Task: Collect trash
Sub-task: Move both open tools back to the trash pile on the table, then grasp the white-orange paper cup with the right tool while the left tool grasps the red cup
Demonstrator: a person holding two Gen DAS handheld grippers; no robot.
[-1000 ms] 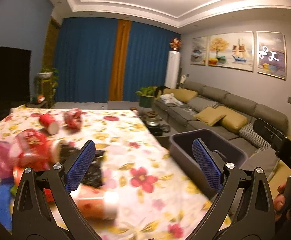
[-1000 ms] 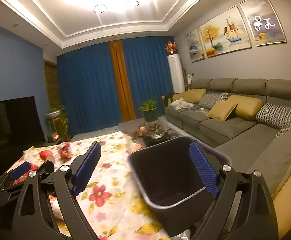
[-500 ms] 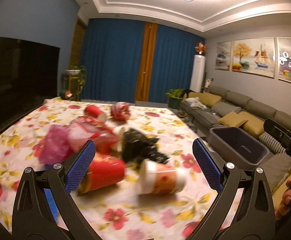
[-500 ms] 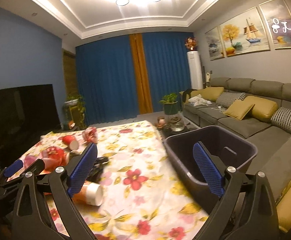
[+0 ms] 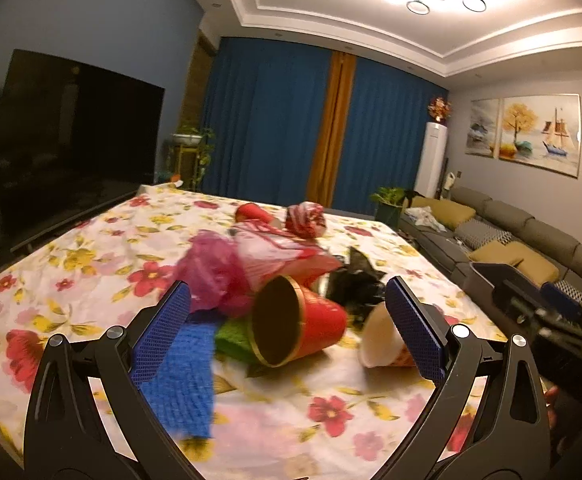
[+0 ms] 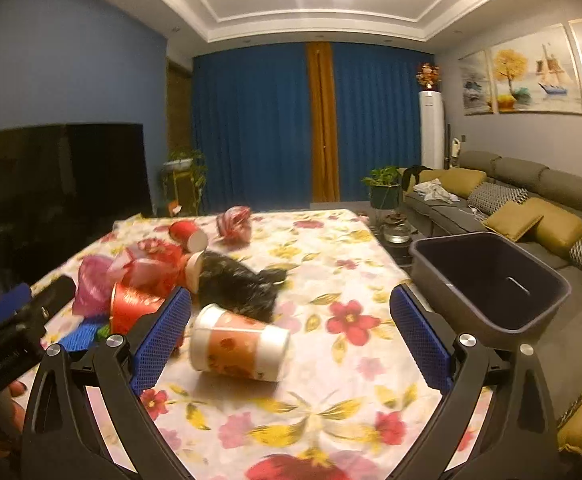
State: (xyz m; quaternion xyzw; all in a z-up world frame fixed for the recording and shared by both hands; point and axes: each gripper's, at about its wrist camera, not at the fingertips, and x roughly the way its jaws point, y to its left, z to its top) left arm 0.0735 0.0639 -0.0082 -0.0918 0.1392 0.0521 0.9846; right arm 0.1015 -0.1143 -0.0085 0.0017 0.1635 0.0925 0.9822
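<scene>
Trash lies heaped on a floral tablecloth (image 5: 91, 248). In the left wrist view my open, empty left gripper (image 5: 287, 330) hovers over a red cup (image 5: 297, 322) on its side, beside a blue cloth (image 5: 183, 376), a pink bag (image 5: 215, 276), a black bag (image 5: 355, 284) and a white-orange cup (image 5: 383, 340). In the right wrist view my open, empty right gripper (image 6: 291, 338) frames the white-orange cup (image 6: 239, 344) lying on its side, with the black bag (image 6: 235, 280) behind. A dark bin (image 6: 491, 284) stands off the table's right edge.
A small red cup (image 6: 189, 234) and a crumpled red-white wrapper (image 6: 233, 222) lie farther back on the table. A grey sofa (image 6: 511, 200) with yellow cushions runs along the right wall. A television (image 6: 67, 172) stands left. The left gripper (image 6: 15, 320) shows at the far left.
Both grippers have swung left, away from the bin and toward the trash pile. The red cup and white-orange cup now sit between the fingers. Both stay open.
</scene>
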